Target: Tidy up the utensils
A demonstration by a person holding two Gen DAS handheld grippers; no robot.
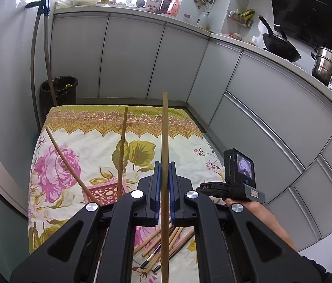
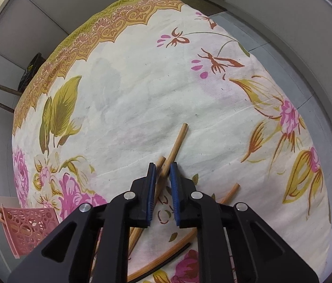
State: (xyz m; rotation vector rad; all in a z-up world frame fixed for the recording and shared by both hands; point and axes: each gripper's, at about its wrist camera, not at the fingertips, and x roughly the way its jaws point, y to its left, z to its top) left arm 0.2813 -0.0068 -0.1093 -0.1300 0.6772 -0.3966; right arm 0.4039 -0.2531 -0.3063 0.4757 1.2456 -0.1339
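My left gripper (image 1: 165, 165) is shut on a long wooden chopstick (image 1: 165, 127) and holds it upright above the floral tablecloth (image 1: 90, 141). A pink perforated holder (image 1: 105, 192) sits just left of it, with two chopsticks (image 1: 123, 141) leaning out. A pile of loose chopsticks (image 1: 158, 247) lies on the cloth below the left gripper. My right gripper (image 2: 161, 167) is low over the pile, jaws a little apart around a chopstick (image 2: 176, 143) that lies on the cloth. The pink holder also shows in the right wrist view (image 2: 28, 228).
Grey kitchen cabinets (image 1: 130, 56) wrap around the far and right sides. A dark bin (image 1: 58, 92) and two leaning poles (image 1: 35, 66) stand beyond the table's far left corner. The other hand with its camera unit (image 1: 240, 172) is at my right.
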